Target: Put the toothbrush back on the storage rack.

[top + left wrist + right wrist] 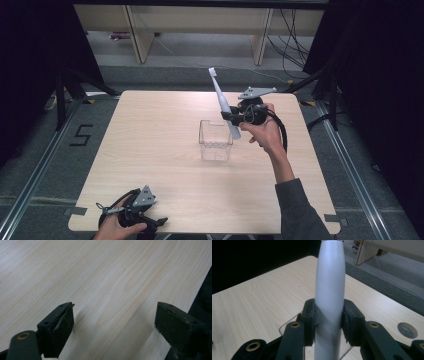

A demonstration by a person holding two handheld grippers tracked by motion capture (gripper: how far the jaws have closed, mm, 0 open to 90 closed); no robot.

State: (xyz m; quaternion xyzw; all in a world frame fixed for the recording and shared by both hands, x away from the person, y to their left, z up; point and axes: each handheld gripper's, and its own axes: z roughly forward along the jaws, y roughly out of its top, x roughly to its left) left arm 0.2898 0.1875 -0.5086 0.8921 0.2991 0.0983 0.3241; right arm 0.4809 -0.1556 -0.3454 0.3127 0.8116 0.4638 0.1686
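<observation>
Clearly, your right gripper (233,117) pinched the white electric toothbrush (223,101) around its handle, holding it tilted (brush head up and far) above the right edge of the clear container (215,140) at mid-table. Your left gripper (159,221) rested at the table's (150,145) near-left edge, jaws spread apart.

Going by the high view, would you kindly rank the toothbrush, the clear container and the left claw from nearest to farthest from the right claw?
1. Toothbrush: clamped in the right claw itself, head tilted up and away from the person.
2. Clear container: at mid-table, just below and left of that claw.
3. Left claw: at the table's near left edge, open over bare wood.
</observation>
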